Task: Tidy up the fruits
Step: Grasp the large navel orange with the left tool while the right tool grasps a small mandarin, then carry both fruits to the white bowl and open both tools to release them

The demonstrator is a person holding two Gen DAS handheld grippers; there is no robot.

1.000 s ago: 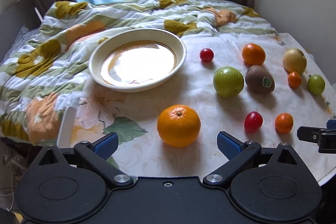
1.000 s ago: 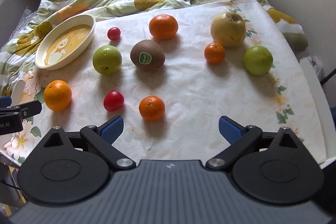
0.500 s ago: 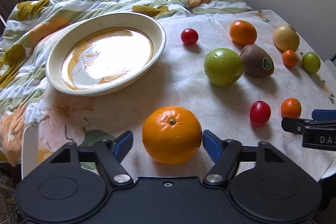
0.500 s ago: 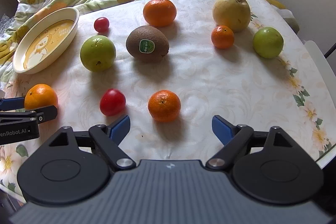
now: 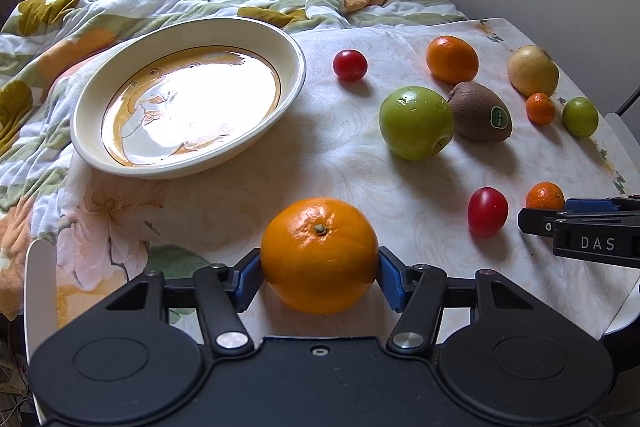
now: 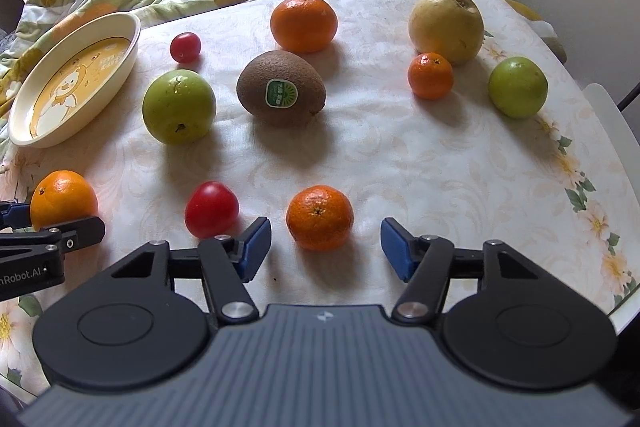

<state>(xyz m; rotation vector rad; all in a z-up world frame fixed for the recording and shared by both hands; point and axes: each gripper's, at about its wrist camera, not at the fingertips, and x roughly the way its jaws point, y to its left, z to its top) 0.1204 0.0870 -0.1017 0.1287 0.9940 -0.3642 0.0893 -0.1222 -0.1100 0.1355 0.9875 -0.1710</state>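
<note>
Left gripper [image 5: 319, 279]: jaws just closing, now drawn in until both blue pads [image 5: 245, 281] touch the flanks of the large orange [image 5: 319, 254]. Orange sits on the tablecloth [image 5: 340, 155], at the near edge, gripped low on its sides.

Right gripper [image 6: 325, 247]: jaws also just closing, now about half open. Small mandarin [image 6: 320, 217] between them, slightly ahead of the pad tips; clear gaps on both sides, nothing held. Red cherry tomato [image 6: 211, 208] just beside the left-hand pad in that view, apart from it.

Step in hand, by judgement: secure 1 fruit per gripper for transfer to the plate [image 5: 86, 99], bare so far.
- Left: squeeze only enough to stop slip; round, smooth skin likely to roll out forward if pinched behind its widest part. Lift straight up before swinging toward the plate.
- Right: advance a little so pads meet the mandarin at its widest, then close. Watch the tomato; a stray pad could nudge it rolling.
- Keep the 2 grippers apart on the way; right gripper's tip already near the tomato in the left view.

Farther out: green apple [image 6: 179, 107] and kiwi [image 6: 281, 87] side by side; beyond, second tomato [image 6: 185, 47], another orange [image 6: 304, 23], yellow pear-like fruit [image 6: 446, 25], second mandarin [image 6: 430, 75], small green fruit [image 6: 517, 87]. All untouched.
</note>
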